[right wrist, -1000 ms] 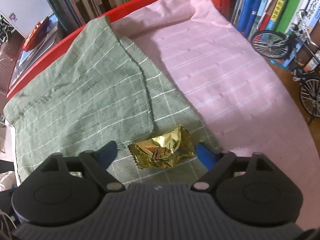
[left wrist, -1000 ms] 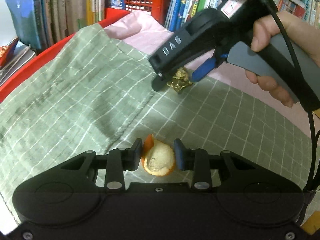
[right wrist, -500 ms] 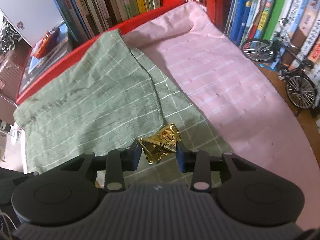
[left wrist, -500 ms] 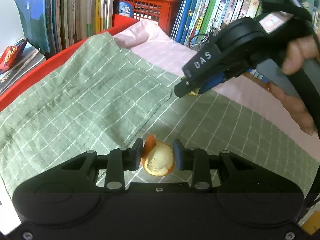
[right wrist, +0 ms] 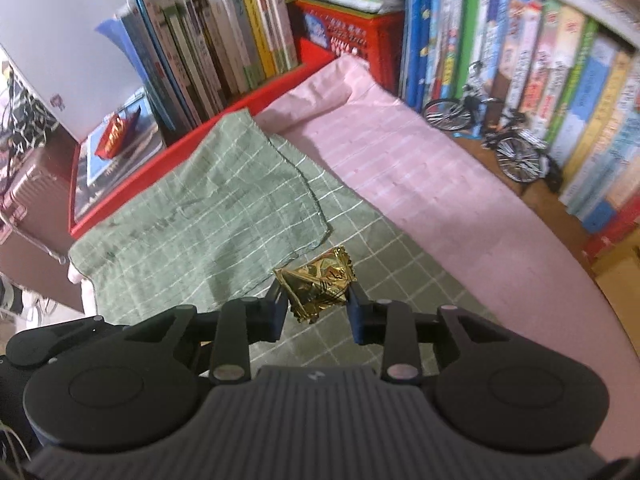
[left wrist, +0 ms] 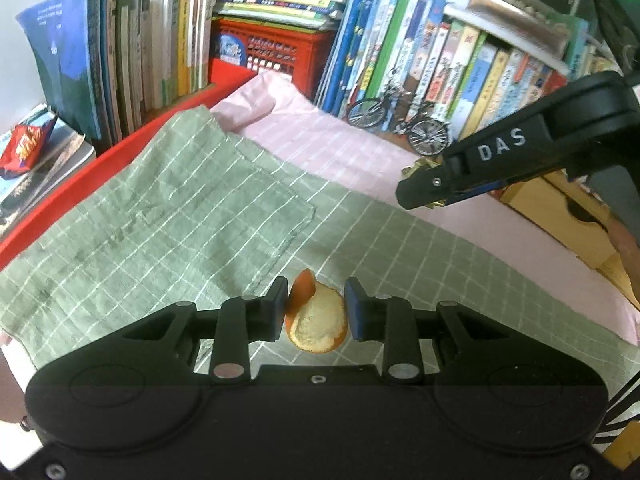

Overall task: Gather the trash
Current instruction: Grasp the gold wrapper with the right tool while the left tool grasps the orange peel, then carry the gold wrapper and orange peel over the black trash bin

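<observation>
The orange peel [left wrist: 318,322] sits low in the centre of the left wrist view, pinched between the two pads of the left tongs [left wrist: 316,312], its pale inner side facing the camera and one orange curl rising against the left pad. In the right wrist view the gold foil wrapper [right wrist: 318,282] shows at the lower middle, clamped by the right tongs [right wrist: 317,304] and appearing to hang clear of the green checked cloth [right wrist: 192,224] beneath it; the left view shows the same right tongs [left wrist: 424,192] at the right edge of the frame, raised above the pink cloth [left wrist: 348,152], with a glint of gold at their tips. Both pieces of trash thus seem to be gripped and lifted, so the step in hand is, by my reading, the carry-off after the pick-up. No bin or bag shows in either frame, so the next move calls for turning both tongs toward wherever the trash goes while holding each grip firm: the crumpled foil is light and could slip, and the curved peel is held only by its edges. Behind the cloths, in the upper part of both frames, stand rows of books [left wrist: 132,64], a red crate [left wrist: 276,50] and model bicycles [right wrist: 516,148], all well apart from the work.
</observation>
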`<action>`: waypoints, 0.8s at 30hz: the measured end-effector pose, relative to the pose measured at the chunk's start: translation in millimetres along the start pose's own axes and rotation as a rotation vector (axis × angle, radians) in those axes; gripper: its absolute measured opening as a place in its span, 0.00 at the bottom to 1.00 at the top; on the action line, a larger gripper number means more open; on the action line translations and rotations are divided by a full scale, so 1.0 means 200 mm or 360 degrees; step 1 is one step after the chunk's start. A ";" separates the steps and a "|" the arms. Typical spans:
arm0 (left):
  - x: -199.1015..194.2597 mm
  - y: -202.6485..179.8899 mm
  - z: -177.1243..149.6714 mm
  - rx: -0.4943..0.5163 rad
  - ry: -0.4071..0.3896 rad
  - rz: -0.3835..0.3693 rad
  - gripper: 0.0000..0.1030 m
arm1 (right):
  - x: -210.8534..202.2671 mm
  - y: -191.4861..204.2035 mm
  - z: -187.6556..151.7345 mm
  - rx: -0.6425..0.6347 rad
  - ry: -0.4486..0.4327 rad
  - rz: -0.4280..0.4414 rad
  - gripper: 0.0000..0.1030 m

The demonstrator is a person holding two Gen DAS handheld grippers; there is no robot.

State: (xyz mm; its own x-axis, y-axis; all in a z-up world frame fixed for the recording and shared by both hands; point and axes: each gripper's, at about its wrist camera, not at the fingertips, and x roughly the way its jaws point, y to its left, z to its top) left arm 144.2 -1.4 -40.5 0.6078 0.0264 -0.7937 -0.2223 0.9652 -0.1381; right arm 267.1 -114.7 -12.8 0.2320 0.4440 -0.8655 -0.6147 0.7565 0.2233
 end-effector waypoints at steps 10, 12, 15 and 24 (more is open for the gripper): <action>-0.23 -0.06 -0.04 0.0107 -0.0068 -0.0139 0.27 | -0.31 0.10 -0.18 0.0097 -0.0130 -0.0109 0.35; -0.28 -0.06 -0.05 0.0118 -0.0078 -0.0167 0.27 | -0.35 0.12 -0.22 0.0122 -0.0142 -0.0128 0.35; -0.35 -0.06 -0.09 0.0138 -0.0096 -0.0205 0.27 | -0.42 0.16 -0.29 0.0155 -0.0159 -0.0156 0.35; -0.58 -0.02 -0.22 0.0200 -0.0133 -0.0282 0.27 | -0.59 0.32 -0.49 0.0214 -0.0216 -0.0235 0.35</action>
State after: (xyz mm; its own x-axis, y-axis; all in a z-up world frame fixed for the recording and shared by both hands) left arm 40.5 -19.0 25.5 0.6909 -0.1297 -0.7112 -0.0130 0.9814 -0.1917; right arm 126.0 -165.1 59.7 0.4167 0.3775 -0.8270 -0.4629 0.8710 0.1643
